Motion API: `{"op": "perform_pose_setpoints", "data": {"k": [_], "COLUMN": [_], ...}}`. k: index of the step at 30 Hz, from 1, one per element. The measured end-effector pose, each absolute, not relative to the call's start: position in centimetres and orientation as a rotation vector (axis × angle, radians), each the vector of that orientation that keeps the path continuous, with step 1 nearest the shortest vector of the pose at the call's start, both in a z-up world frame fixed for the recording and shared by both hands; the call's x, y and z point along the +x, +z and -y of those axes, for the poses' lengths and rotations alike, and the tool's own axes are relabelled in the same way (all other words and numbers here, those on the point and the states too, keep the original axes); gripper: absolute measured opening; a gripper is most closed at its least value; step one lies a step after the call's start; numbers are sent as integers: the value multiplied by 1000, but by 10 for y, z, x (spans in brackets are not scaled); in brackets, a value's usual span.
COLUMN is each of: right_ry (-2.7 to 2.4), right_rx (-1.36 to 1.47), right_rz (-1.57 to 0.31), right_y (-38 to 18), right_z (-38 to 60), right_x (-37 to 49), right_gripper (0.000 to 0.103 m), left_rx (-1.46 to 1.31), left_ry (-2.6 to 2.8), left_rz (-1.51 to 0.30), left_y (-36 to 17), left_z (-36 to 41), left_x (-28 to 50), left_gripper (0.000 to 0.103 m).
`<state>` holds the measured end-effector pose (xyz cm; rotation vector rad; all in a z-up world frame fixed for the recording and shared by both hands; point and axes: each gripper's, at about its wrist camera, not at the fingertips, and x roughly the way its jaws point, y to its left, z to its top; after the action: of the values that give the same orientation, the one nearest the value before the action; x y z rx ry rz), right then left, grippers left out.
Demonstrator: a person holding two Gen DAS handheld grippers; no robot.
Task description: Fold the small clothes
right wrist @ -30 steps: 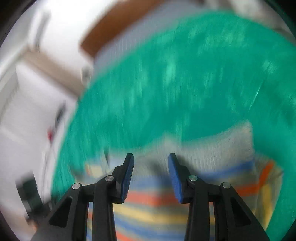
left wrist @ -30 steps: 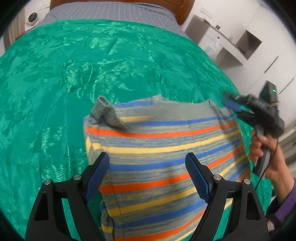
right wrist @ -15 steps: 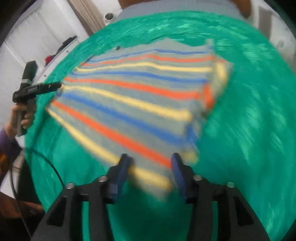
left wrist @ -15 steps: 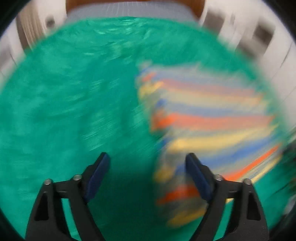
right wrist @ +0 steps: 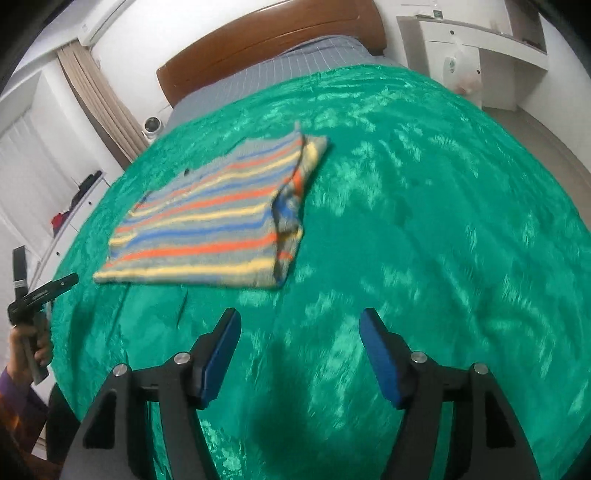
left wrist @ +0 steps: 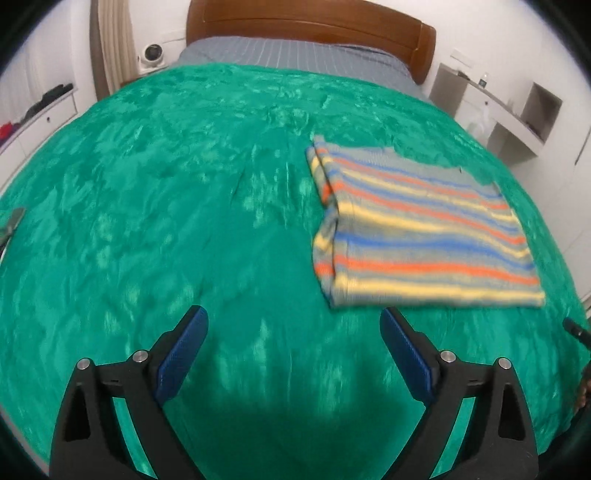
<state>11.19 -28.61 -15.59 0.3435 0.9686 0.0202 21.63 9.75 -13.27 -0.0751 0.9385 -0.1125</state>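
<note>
Folded striped sweater point(left wrist: 424, 229) on green bedspread point(left wrist: 184, 184) – left gripper point(left wrist: 293, 354), right gripper point(right wrist: 299, 350) just widened (both empty)

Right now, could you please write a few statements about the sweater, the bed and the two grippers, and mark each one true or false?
1. The striped sweater lies folded on the green bedspread. True.
2. The left gripper is clamped on the sweater. False: its jaws stand open over bare bedspread.
3. The right gripper holds nothing. True.
4. The headboard is white. False: it is brown wood.
</note>
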Motion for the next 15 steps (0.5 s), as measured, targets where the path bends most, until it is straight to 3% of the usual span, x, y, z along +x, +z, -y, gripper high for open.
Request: {"op": "perform_pose_setpoints", "data": {"k": [5,9,15], "right_ry": [-8,-57,-59], "right_rx": [240,115,115], "right_rz": [-899,-870,-804], "right_y": [-165,-189,-202], "right_z": [258,243,249], "right_x": [98,91,85], "right_gripper": [70,74,87], "left_rx": [-28,-1,-30], "left_ry": [-58,-49,-89], "left_rz": [-916,-836,-790], "left_y": [-166,-188,-194], "left_z": [-97,-98,-104], "left_x": [207,198,196], "left_gripper": [95,102,102]}}
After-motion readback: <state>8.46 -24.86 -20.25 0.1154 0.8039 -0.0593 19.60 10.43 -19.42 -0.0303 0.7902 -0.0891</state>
